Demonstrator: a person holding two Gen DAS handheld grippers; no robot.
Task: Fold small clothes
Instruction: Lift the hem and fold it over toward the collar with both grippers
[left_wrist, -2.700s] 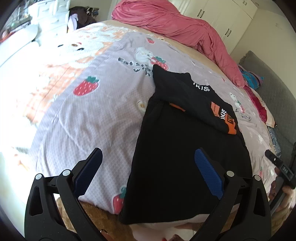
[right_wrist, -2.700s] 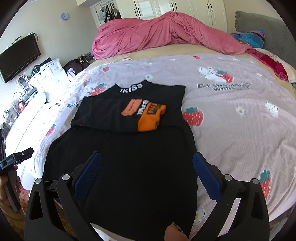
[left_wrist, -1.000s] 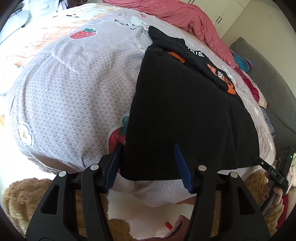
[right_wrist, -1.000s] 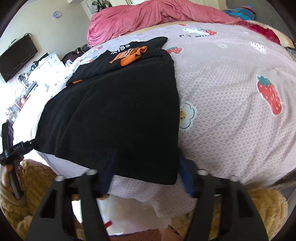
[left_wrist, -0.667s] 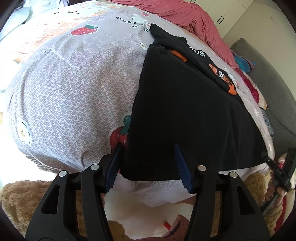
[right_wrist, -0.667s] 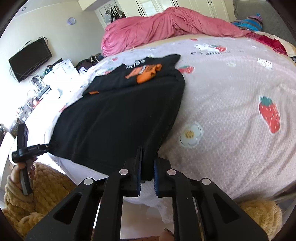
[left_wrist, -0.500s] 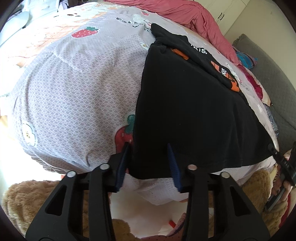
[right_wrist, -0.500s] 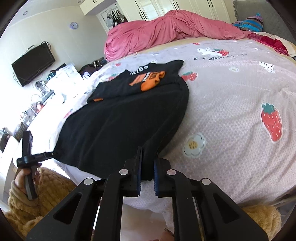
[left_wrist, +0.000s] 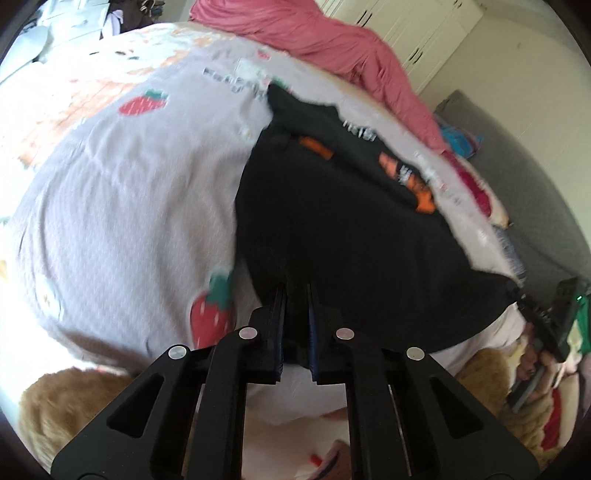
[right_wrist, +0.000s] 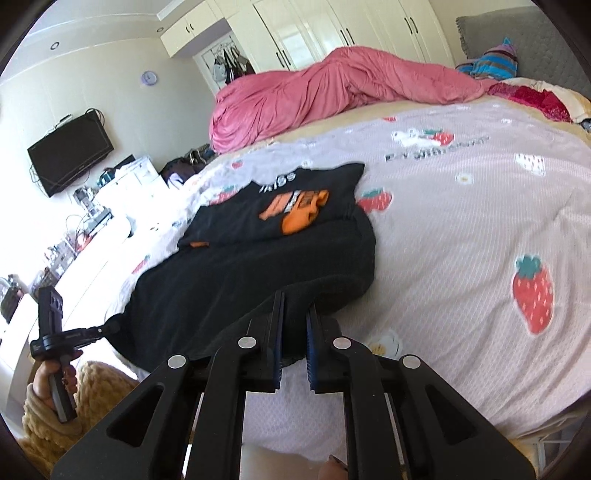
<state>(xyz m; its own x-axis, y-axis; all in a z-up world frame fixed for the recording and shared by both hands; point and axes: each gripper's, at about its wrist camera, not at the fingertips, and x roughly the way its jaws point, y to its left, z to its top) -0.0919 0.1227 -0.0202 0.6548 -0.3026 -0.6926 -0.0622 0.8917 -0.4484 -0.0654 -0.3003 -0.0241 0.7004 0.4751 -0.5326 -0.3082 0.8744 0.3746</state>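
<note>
Both tools pinched narrow on cloth. Left gripper (left_wrist: 296, 295) holds one near hem corner of the black shirt (left_wrist: 332, 229); right gripper (right_wrist: 294, 302) holds the other near corner. Blue pads almost meet, with black fabric sandwiched between them in each wrist view.

The shirt lies ahead of both tools on the strawberry bedspread (right_wrist: 480, 229). Its far end, with the orange print (right_wrist: 295, 212), is already folded over. The near hem is lifted off the sheet; the body sags between the two grips and bulges just ahead of the right tool. The left wrist view is motion-blurred, so exact hem line there is unclear.

Step in hand, I'd judge: carrying the bottom hem forward over the body to halve the shirt.

To do it well:
- Hold the grip tight; a corner slipping out would ruin the fold.
- Hold both tools level and spread apart so the hem is taut, with no sag in the middle.
- Travel forward together, same pace, toward the orange print beyond the tips.
- Lift just enough to clear the lower layer, otherwise it drags and bunches.
- Lay the hem down square on the far folded edge, then release.

Risk: the bulge ahead of the right tool could crease under the fold.

Pink duvet (right_wrist: 332, 92) sits far beyond the tools, out of the way.
</note>
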